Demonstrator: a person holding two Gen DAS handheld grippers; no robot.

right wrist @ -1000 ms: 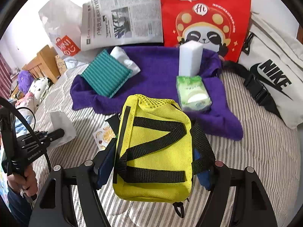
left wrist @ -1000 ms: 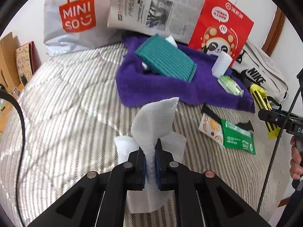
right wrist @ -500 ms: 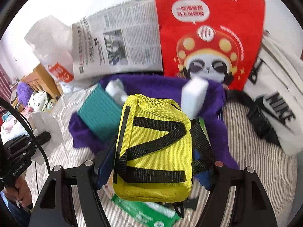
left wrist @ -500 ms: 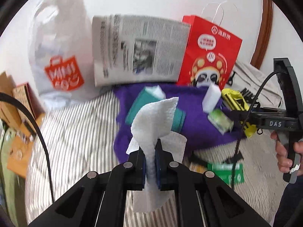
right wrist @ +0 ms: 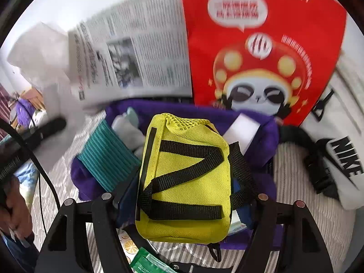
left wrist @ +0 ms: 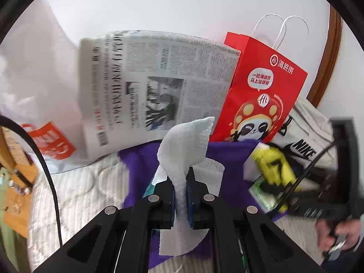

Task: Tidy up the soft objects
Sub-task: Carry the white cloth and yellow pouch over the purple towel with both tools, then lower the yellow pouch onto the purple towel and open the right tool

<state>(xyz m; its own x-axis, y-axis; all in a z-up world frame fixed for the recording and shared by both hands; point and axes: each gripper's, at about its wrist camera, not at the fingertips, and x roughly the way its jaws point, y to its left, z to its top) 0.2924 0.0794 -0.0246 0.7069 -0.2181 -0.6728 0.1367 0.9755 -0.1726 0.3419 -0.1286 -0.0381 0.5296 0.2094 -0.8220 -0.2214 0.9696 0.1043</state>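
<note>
The left gripper [left wrist: 180,195] is clamped on a white paper towel [left wrist: 185,145], held above the purple towel [left wrist: 232,159]. Only the right wrist view shows the right gripper [right wrist: 185,195] grasping the yellow pouch [right wrist: 185,182], and a teal ribbed cloth [right wrist: 107,159] on the towel. The pouch hides the green packs beneath; both views are blurred.

1. You hold a yellow pouch [right wrist: 184,182] with black straps.
2. Your paper towel [left wrist: 184,150] is white and dimpled.
3. The towel [right wrist: 261,145] is purple, the ribbed cloth [right wrist: 107,157] teal.
4. The paper bag [left wrist: 261,100] is red, the bedcover [left wrist: 86,191] striped grey-white.
</note>
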